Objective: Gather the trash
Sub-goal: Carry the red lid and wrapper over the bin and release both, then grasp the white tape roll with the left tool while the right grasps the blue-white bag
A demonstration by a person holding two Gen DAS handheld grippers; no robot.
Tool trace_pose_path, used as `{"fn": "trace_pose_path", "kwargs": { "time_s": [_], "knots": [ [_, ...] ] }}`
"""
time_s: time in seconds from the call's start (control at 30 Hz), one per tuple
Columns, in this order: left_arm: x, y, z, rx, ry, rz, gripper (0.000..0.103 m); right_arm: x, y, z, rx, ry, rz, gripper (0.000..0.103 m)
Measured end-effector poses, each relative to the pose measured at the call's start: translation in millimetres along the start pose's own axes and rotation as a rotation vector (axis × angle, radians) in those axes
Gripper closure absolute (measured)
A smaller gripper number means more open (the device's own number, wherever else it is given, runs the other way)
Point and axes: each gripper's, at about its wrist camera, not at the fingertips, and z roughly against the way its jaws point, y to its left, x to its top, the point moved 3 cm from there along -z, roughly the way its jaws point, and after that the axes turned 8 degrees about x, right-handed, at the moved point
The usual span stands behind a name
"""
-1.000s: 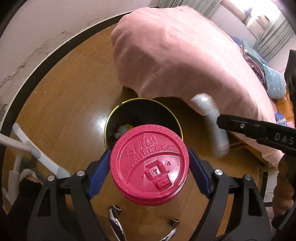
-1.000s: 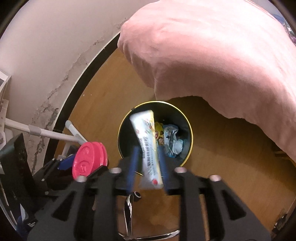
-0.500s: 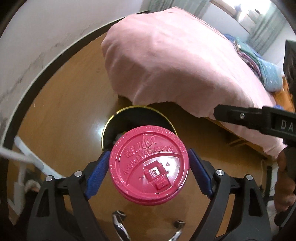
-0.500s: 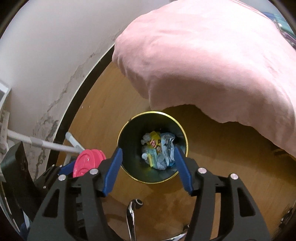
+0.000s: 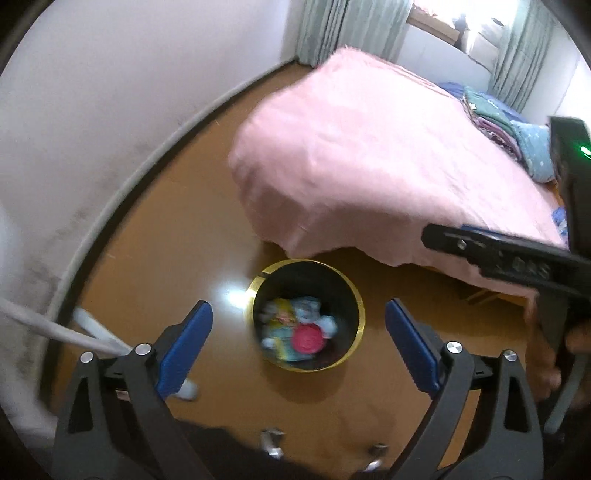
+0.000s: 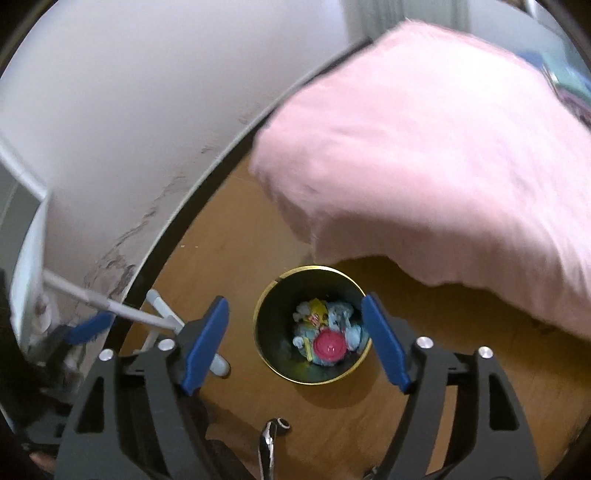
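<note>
Left tongs and right tongs just opening, hanging apart and empty above bin holding red lid

Trash in the bin blurred; individual wrappers indistinct. Bed cover motion-smeared, cut off at frame's right edge.

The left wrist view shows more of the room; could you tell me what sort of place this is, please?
Most likely a bedroom: a bed under a pink cover, green curtains at a bright window, folded bedding at the far end, and a small bin on the wooden floor.
</note>
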Motion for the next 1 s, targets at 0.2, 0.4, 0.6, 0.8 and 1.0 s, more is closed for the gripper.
{"fn": "trace_pose_path", "kwargs": {
  "time_s": [0.2, 0.4, 0.6, 0.8, 1.0],
  "knots": [
    [-26, 99, 130, 0.131, -0.106, 0.041, 0.009, 5, 101, 33, 0.137, -0.028, 0.212, 0.027],
    [-103, 269, 223, 0.345, -0.119, 0.295, 0.009, -13, 293, 31, 0.356, 0.049, 0.614, 0.025],
    [-206, 383, 286, 0.519, -0.085, 0.566, 0.009, -66, 494, -8, 0.532, 0.206, 0.961, 0.021],
    [-276, 410, 306, 0.559, -0.046, 0.677, 0.009, -97, 632, -67, 0.595, 0.398, 0.967, 0.021],
    [-295, 413, 298, 0.559, -0.009, 0.675, 0.009, -98, 699, -123, 0.570, 0.508, 0.820, 0.021]
  ]
}}
